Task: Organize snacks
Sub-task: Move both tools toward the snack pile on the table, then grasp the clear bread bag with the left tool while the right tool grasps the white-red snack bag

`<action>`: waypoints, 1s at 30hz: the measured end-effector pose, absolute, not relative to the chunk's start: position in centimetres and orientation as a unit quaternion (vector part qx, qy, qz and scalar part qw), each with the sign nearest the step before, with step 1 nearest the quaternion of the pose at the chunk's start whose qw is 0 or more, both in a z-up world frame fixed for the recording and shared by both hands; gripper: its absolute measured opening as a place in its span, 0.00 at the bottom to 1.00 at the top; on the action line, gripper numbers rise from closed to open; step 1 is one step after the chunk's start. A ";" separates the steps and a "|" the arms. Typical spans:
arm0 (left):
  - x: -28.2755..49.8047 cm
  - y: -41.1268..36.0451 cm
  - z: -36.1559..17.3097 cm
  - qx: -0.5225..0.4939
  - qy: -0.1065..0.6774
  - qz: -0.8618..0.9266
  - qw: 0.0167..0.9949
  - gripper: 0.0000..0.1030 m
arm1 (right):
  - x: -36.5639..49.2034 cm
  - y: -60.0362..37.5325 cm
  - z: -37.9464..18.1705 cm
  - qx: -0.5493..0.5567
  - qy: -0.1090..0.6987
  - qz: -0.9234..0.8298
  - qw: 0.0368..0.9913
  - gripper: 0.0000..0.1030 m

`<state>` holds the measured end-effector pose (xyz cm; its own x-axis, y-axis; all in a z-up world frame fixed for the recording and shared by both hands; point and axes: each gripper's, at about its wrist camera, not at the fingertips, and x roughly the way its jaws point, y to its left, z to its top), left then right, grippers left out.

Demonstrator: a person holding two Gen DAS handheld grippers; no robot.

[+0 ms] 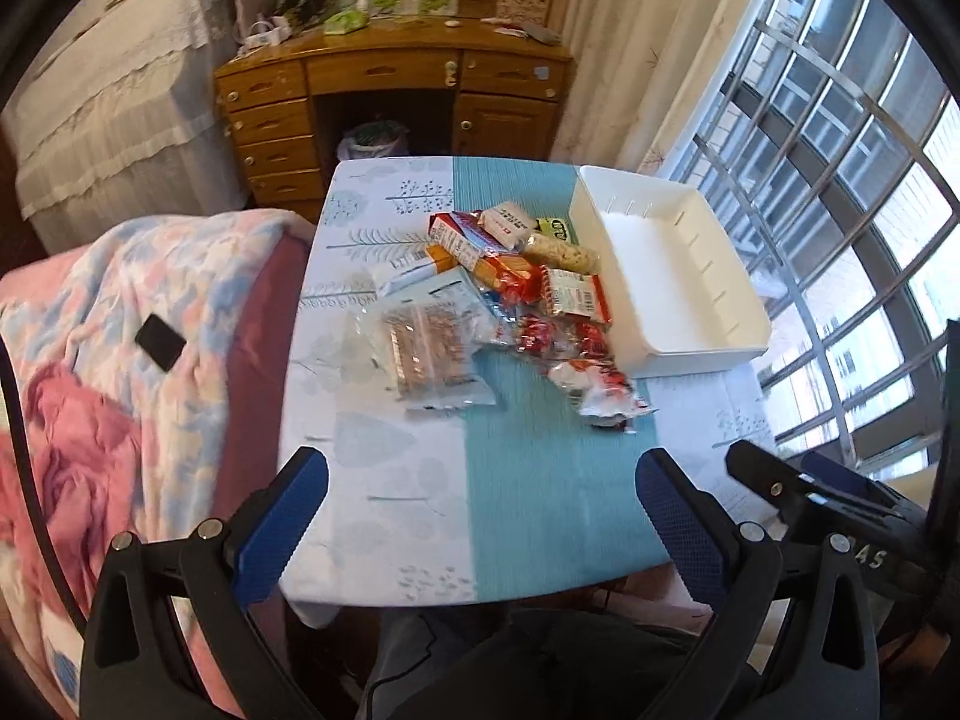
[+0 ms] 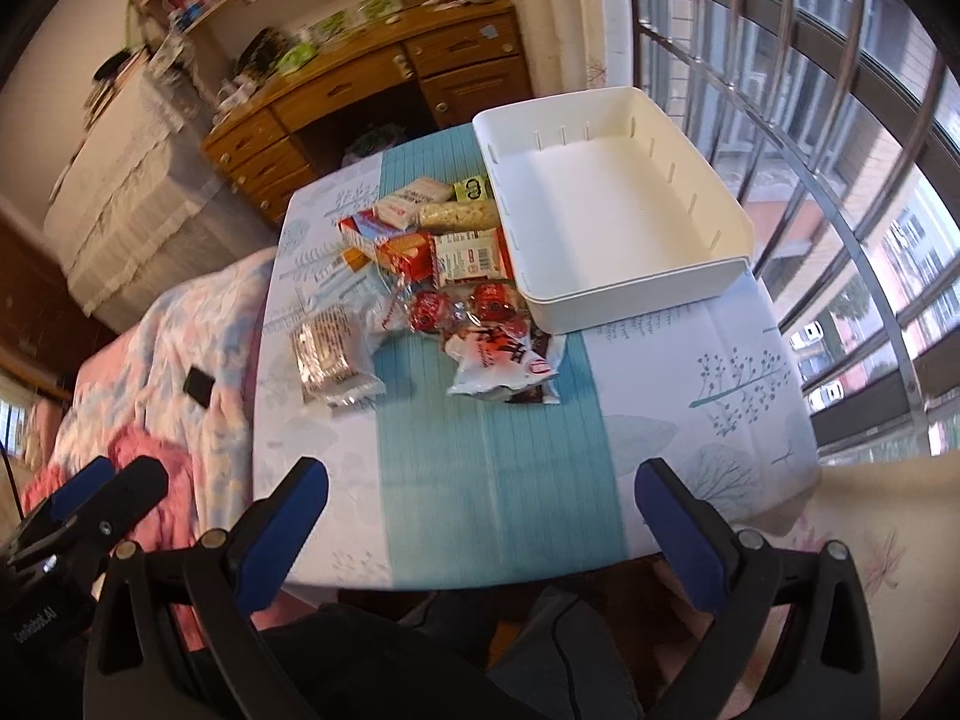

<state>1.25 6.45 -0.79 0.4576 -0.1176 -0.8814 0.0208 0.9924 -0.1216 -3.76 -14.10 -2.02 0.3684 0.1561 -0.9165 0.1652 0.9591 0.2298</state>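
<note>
A pile of wrapped snacks (image 1: pixel 510 288) (image 2: pixel 432 276) lies mid-table: a clear bag of brown bars (image 1: pixel 429 354) (image 2: pixel 327 354), red-wrapped sweets (image 2: pixel 459 303), a white and red pouch (image 1: pixel 603 387) (image 2: pixel 501 357), and a rice-puff roll (image 1: pixel 561 252). An empty white plastic bin (image 1: pixel 666 276) (image 2: pixel 606 204) stands just right of the pile. My left gripper (image 1: pixel 483 483) hovers open over the table's near edge, nothing between its blue pads. My right gripper (image 2: pixel 480 492) is open too, near the same edge, and shows in the left wrist view (image 1: pixel 804 480) at lower right.
The small table (image 1: pixel 528 510) wears a white and teal cloth. A bed with a pink floral blanket (image 1: pixel 120 360) and a black phone (image 1: pixel 159 342) sits left. A wooden desk (image 1: pixel 390 102) stands behind. Barred windows (image 1: pixel 840 240) run along the right.
</note>
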 end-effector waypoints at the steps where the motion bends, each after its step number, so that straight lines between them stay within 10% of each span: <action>1: 1.6 7.3 -0.9 -0.043 0.521 -0.046 0.851 0.99 | -3.8 -13.3 -2.0 0.151 0.559 -0.012 0.816 1.00; 30: 10.9 16.0 -6.4 -0.027 0.603 -0.128 0.787 0.99 | -5.0 -4.6 -2.8 0.158 0.515 -0.142 0.831 0.99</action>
<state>10.91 16.00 -6.42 0.2402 -0.2331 -0.9423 0.1687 0.9660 -0.1960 -4.95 -4.59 -2.78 0.4301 -0.0731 -0.8998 0.3991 0.9094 0.1169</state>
